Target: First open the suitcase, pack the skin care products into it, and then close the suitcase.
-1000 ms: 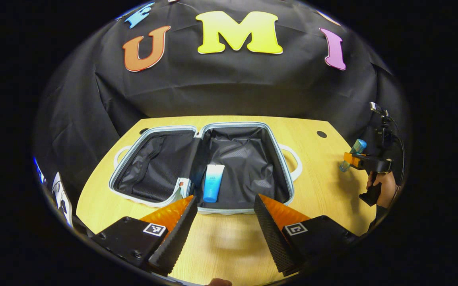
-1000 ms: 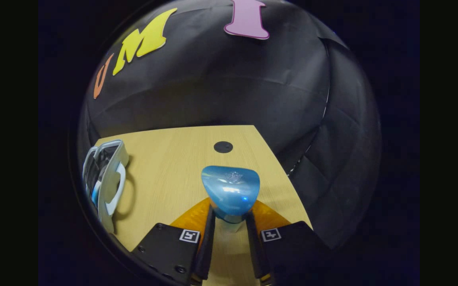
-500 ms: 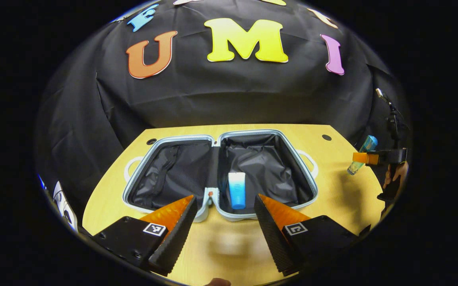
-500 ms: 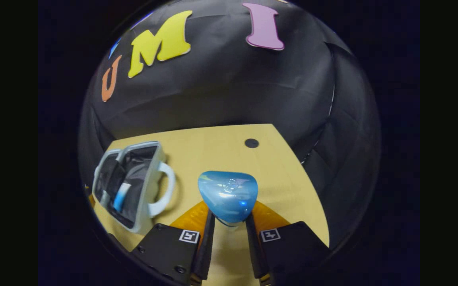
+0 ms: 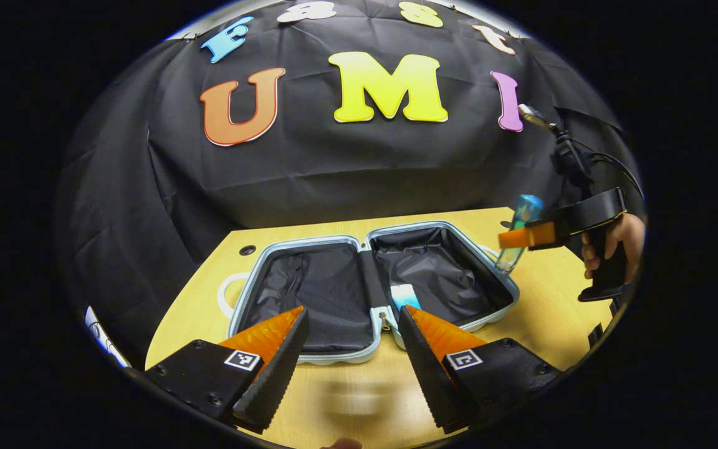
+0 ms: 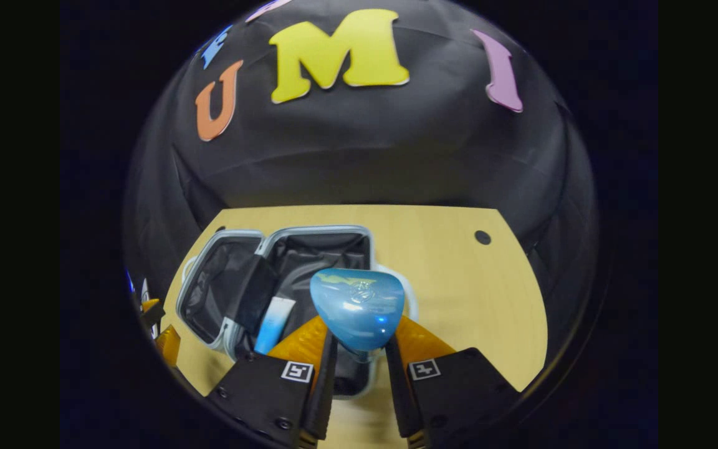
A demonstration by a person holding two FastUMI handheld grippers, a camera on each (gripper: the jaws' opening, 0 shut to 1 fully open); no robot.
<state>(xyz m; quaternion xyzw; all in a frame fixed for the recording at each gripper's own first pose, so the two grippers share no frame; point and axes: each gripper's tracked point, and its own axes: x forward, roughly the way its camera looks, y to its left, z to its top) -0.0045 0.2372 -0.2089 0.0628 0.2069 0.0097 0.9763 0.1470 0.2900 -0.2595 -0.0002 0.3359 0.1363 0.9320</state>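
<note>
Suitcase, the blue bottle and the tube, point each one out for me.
suitcase (image 5: 309, 358): left gripper view, near rim of the open shell.
blue bottle (image 6: 357, 307): right gripper view, its cap.
tube (image 6: 270, 330): right gripper view, middle of its body, lying in the suitcase.

Blue bottle in my right claw, above the open suitcase

My right claw (image 6: 355, 349) grips a blue bottle (image 6: 357, 307) between both fingers. Beyond it the suitcase (image 6: 222, 342) lies open on the counter (image 6: 459, 287), a white-and-blue tube (image 6: 271, 324) resting in its dark lining.
</note>
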